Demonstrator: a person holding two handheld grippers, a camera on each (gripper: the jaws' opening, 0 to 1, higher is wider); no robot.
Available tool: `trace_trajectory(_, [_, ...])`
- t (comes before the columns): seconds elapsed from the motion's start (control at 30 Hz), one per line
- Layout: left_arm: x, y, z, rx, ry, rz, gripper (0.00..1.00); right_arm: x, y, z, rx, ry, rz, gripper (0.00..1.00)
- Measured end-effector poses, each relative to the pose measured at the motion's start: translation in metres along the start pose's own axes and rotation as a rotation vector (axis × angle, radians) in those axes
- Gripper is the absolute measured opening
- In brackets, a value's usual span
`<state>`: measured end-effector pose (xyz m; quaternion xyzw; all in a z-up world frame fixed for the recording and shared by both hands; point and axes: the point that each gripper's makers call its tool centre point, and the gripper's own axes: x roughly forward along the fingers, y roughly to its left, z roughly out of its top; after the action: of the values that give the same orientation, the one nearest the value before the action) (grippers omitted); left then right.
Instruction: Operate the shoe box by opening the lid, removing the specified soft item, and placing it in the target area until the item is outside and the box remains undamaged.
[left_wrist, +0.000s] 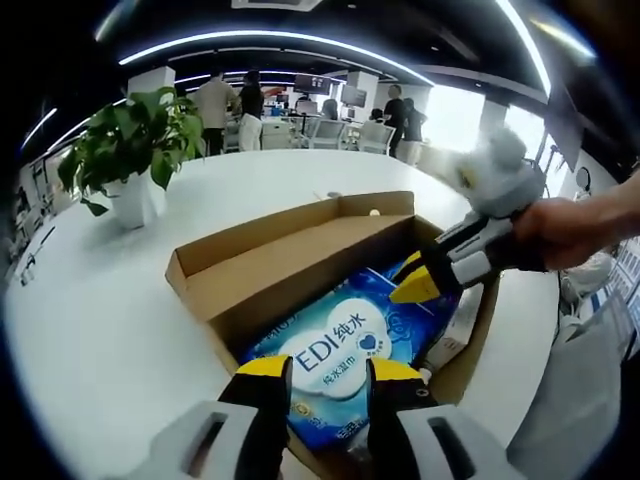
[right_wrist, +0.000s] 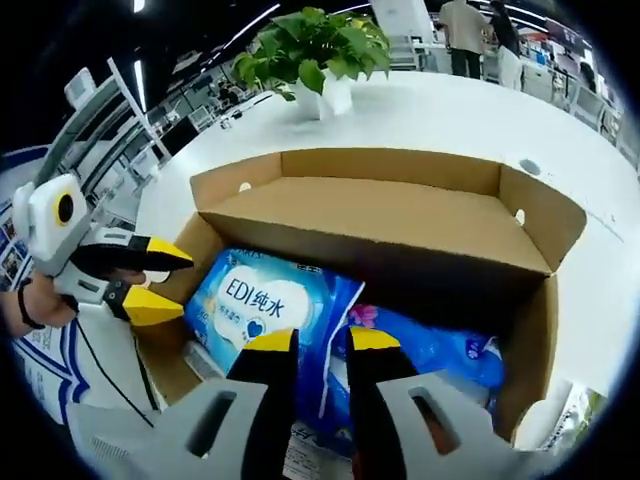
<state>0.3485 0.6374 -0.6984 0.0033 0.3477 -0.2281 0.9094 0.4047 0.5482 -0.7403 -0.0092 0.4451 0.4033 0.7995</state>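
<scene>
In the left gripper view, the cardboard shoe box (left_wrist: 300, 270) is seen open on the white desk (left_wrist: 100, 330), its lid folded back. A blue wet-wipes pack (left_wrist: 335, 360) lies inside, printed with a white cloud panel and "EDI". The left hand-held gripper (left_wrist: 330, 385) is poised just over it, jaws narrowly parted and empty. The right hand-held gripper (left_wrist: 425, 280) enters from the right, slightly parted. A potted plant (left_wrist: 135, 150) stands behind.

In the right gripper view, the pack (right_wrist: 265, 300) rests against the box's near-left corner over further blue packets (right_wrist: 430, 350). The right hand-held gripper (right_wrist: 322, 345) is narrowly parted, holding nothing. The pack is judged soft, light and slippery; its crimped edge is the advised hold.
</scene>
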Motion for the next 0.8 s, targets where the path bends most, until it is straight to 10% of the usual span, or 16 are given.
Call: trace_trajectory(0.8, [0.000,0.001,0.000,-0.007,0.005,0.005,0.30,0.003,0.008,-0.001,0.090,0.001,0.043,0.00])
